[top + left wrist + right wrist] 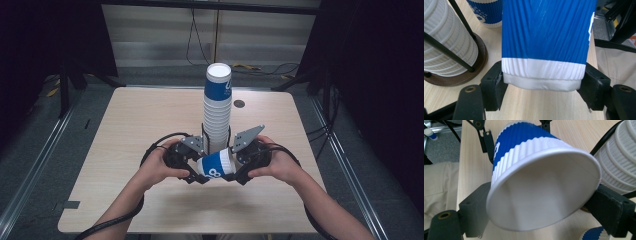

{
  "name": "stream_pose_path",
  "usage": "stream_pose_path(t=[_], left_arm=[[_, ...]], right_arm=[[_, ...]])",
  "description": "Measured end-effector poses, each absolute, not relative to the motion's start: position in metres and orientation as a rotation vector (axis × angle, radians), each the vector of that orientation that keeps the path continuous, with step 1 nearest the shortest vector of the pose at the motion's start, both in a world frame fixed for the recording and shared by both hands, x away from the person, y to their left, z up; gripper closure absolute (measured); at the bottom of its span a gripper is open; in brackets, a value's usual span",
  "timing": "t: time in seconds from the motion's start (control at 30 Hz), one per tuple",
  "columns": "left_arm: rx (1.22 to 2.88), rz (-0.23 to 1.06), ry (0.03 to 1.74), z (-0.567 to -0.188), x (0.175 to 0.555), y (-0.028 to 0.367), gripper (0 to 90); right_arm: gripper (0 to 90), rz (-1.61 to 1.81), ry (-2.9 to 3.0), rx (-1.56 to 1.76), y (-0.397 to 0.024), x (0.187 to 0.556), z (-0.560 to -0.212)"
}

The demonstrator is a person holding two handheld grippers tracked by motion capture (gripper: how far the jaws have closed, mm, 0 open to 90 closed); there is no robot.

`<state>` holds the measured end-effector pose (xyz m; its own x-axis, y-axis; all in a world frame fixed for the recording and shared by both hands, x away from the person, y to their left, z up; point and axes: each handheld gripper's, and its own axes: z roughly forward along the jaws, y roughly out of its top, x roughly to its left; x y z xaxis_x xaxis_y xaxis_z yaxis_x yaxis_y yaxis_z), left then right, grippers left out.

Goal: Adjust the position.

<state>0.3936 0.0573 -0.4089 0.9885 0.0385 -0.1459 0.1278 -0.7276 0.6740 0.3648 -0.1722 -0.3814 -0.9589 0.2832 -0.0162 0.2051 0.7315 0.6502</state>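
A light wood-grain table (150, 120) w/ rounded corners stands on a grey floor (45, 165), metal rails (35, 165) running along both sides. Behind it, pale horizontal wall panels (160, 35) under a dark crossbar; black cables (197, 45) hang down and trail across the floor. Dark curtains (380, 75) flank left & right. Small yellow-black tape marks (52, 91) on the floor at left.
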Motion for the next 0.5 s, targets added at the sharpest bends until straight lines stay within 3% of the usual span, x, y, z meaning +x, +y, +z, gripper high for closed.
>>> stream_pose_path(t=[0.5], left_arm=[[2.398, -0.08, 0.091, -0.4089, 0.3914, 0.054, 27.2]], right_arm=[[19.0, 0.999, 2.839, 0.382, -0.1676, 0.3671, -0.3783]])
